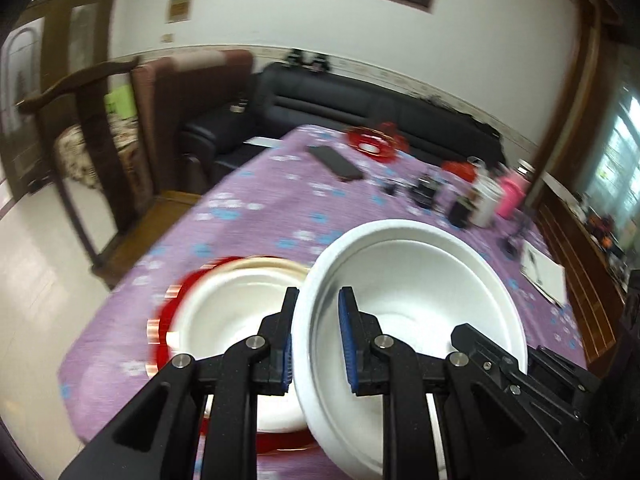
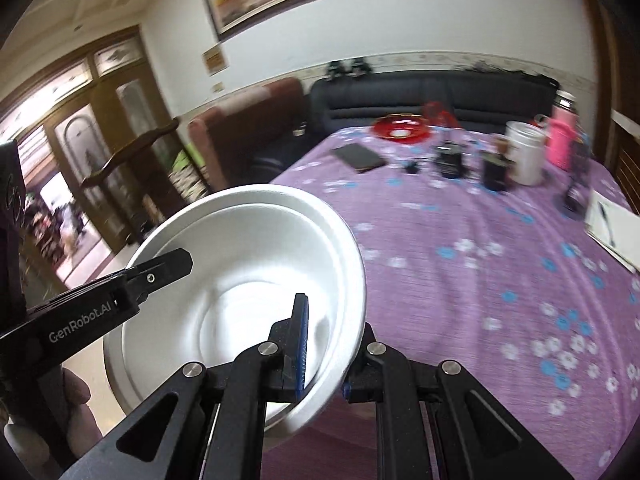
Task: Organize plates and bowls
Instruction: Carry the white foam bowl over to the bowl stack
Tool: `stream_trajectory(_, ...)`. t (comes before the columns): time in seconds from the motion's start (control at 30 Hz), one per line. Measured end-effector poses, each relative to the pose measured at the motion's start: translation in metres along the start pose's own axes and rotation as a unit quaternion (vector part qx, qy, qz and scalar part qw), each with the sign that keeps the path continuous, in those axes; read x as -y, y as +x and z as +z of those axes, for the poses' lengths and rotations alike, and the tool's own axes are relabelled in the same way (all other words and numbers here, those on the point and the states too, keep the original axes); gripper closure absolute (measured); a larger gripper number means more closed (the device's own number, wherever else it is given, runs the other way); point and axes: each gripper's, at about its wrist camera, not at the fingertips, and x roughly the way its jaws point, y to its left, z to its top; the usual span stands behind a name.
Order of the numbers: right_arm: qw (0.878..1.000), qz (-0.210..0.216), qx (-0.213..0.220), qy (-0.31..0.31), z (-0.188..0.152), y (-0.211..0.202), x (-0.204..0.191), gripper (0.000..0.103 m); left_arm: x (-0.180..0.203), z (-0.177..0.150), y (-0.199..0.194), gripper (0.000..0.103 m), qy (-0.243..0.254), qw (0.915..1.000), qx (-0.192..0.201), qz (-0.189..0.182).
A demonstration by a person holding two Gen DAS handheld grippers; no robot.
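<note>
L gripper [image 1: 318, 338] is clamped tight on the near-left rim of a white bowl [image 1: 420, 300], one blue pad inside the wall, the other outside, bowl tilted and up off the table. R gripper [image 2: 326, 346] pinches the same bowl [image 2: 248, 272] on its opposite edge, left pad inside, right finger tucked behind the outer wall. In the right wrist view the L gripper's black finger [image 2: 160, 270] reaches in over the bowl's far-left rim, w/ a hand [image 2: 76, 404] showing below it. Just left of the carried bowl in the left wrist view, a 2nd white bowl [image 1: 236, 312] sits on a red plate [image 1: 176, 320] at the near corner of the purple floral tablecloth [image 1: 260, 208]. Further out: dark phone [image 1: 336, 162], red glass dish [image 1: 374, 142], white mug [image 2: 526, 152], pink bottle [image 2: 562, 136], small dark items, all blurry. Beyond the table, black sofa [image 1: 340, 96] against the wall.
</note>
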Motion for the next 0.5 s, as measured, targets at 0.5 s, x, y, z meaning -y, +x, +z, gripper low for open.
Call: stream_trajectory(0.5, 0.998, -0.009, -0.029, -0.054, 0.008, 0.059, -0.060, 0.089, -0.065, 0.000, 0.017, 0.083, -0.036, 0.9981, 0.000, 0.050)
